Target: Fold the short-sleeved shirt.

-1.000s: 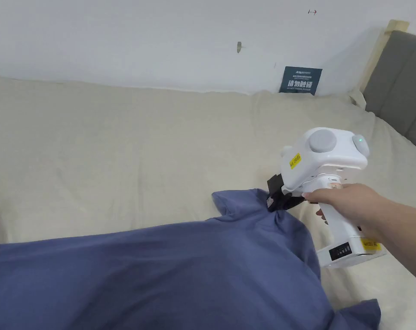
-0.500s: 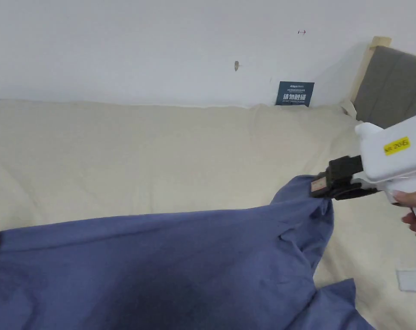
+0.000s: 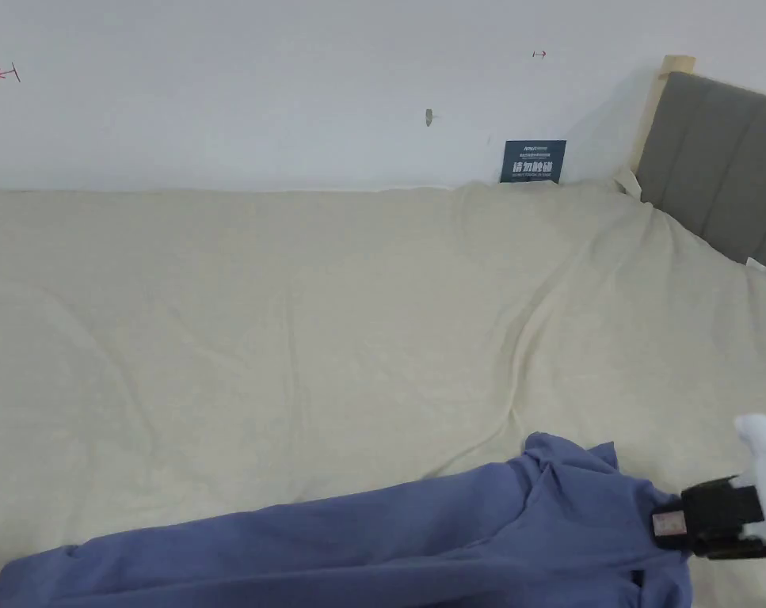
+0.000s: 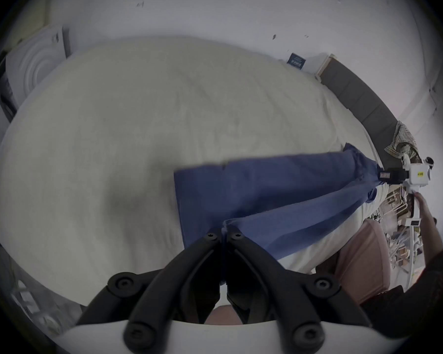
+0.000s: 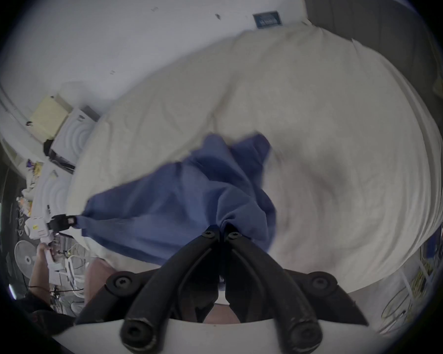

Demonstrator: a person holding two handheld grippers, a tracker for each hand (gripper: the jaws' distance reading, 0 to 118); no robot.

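Presently, one blue short-sleeved shirt (image 3: 421, 530), held stretched between two grippers along the near edge of the cream-sheeted bed (image 3: 294, 317). Left gripper (image 4: 223, 235): jaws closed, a gathered fold of the shirt pinched between them. Right gripper (image 5: 221, 234): jaws closed on bunched cloth at the opposite end; its black jaws are seen at the lower right of the head view (image 3: 674, 526). Beyond the shirt, wide bare sheet is seen up to the white wall (image 3: 254, 95) and the grey headboard (image 3: 722, 166) at right
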